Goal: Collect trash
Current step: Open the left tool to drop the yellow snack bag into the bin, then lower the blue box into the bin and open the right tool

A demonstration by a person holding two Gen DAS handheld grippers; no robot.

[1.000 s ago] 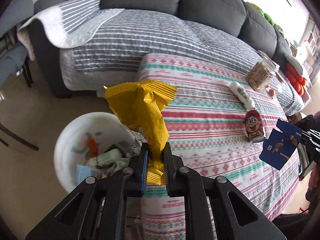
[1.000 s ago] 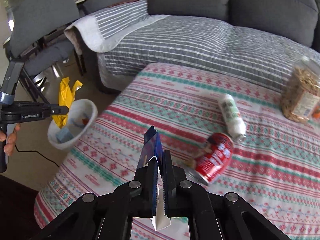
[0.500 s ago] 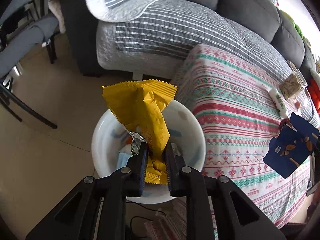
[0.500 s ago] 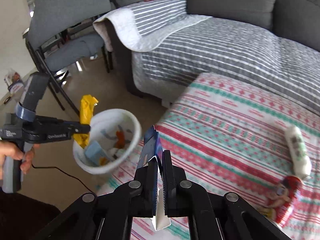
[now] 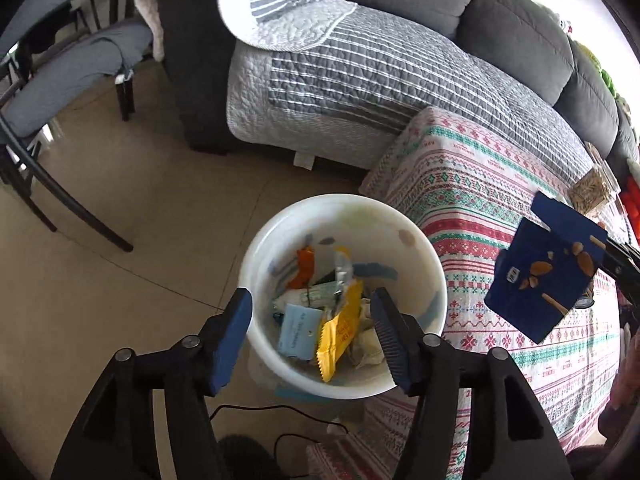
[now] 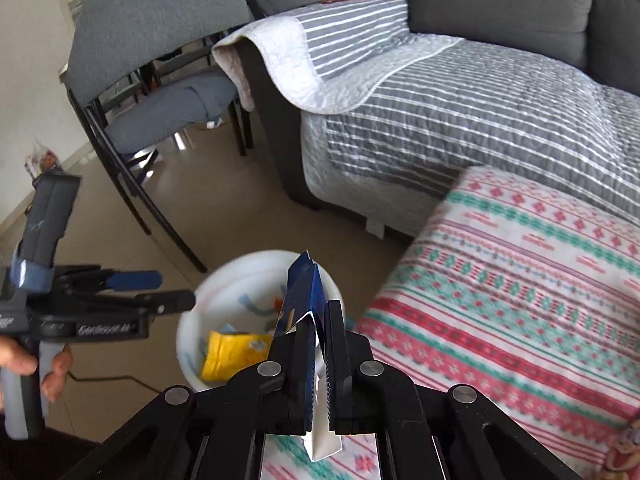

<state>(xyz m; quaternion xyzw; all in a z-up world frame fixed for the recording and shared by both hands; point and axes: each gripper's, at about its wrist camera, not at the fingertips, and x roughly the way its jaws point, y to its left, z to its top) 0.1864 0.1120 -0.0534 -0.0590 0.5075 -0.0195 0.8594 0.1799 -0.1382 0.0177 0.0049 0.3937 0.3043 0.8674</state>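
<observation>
A white trash bin stands on the floor by the table's corner, holding several wrappers. A yellow snack wrapper lies inside it. My left gripper hovers open above the bin, nothing between its fingers. My right gripper is shut on a flattened blue snack box, held in the air over the table edge beside the bin.
A patterned tablecloth covers the low table. A grey sofa with a striped quilt stands behind. A grey chair with dark legs stands on the left floor. A black cable runs under the bin. A hand holds the left gripper.
My left gripper opened and the yellow wrapper dropped into the bin. The right gripper carried the blue box left, toward the bin.
</observation>
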